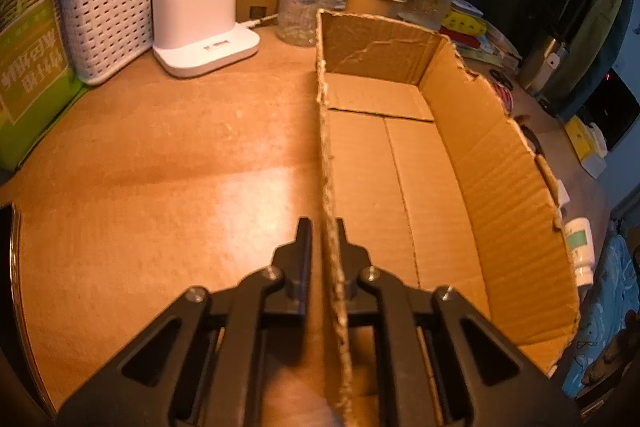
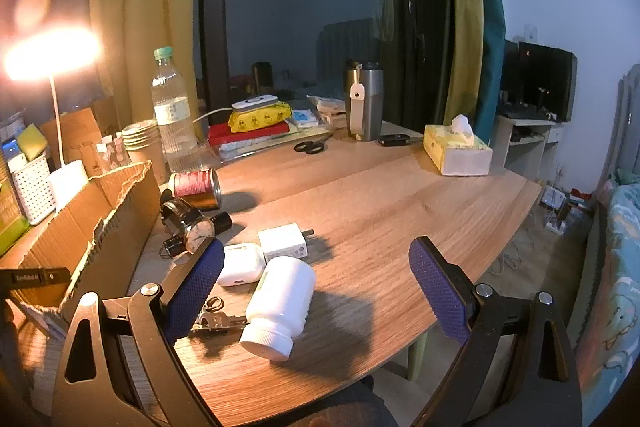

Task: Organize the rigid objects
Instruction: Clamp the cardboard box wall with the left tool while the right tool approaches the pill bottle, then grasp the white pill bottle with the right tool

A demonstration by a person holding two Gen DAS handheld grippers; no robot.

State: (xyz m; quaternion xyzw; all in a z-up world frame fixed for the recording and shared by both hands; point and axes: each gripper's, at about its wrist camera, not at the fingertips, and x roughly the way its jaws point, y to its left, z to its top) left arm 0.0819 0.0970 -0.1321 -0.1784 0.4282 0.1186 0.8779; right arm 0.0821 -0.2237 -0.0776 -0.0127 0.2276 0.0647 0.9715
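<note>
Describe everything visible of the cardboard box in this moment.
The cardboard box is brown corrugated board, open-topped and shallow, with its flaps torn off to leave ragged, frayed rims. Its floor shows two bottom flaps meeting at a seam, and nothing lies inside. It sits flat on the wooden table. The left claw is shut on its near side wall, one finger outside and one inside. In the right wrist view a watch lies right beside its outer wall.
</note>
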